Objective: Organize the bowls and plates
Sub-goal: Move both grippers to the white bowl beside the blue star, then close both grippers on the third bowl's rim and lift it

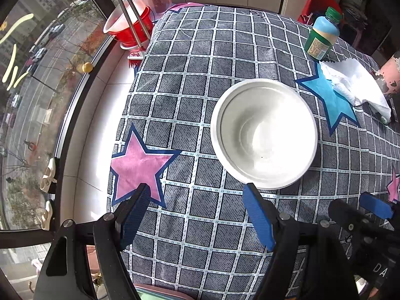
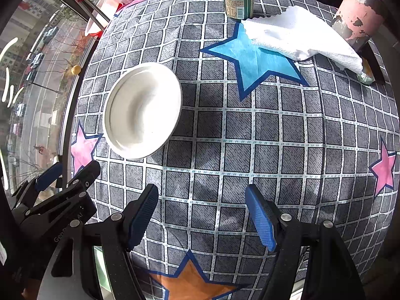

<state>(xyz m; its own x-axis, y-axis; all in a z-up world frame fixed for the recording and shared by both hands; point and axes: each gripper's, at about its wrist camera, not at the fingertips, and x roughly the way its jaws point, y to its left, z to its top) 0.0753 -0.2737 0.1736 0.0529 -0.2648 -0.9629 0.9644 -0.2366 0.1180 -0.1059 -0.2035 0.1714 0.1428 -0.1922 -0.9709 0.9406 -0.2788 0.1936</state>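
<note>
- Both jaws released, empty: left gripper (image 1: pixel 197 215), right gripper (image 2: pixel 202 215).
- Stacked white bowls (image 1: pixel 263 133) near desk (image 1: pixel 190 50) window edge.
- Best gripped squarely by rim.

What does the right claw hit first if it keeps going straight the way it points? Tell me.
Most likely just the checked tablecloth. The right claw is open and empty, with only bare cloth between and ahead of its fingers. The white bowl sits off to its left, outside that line.
</note>
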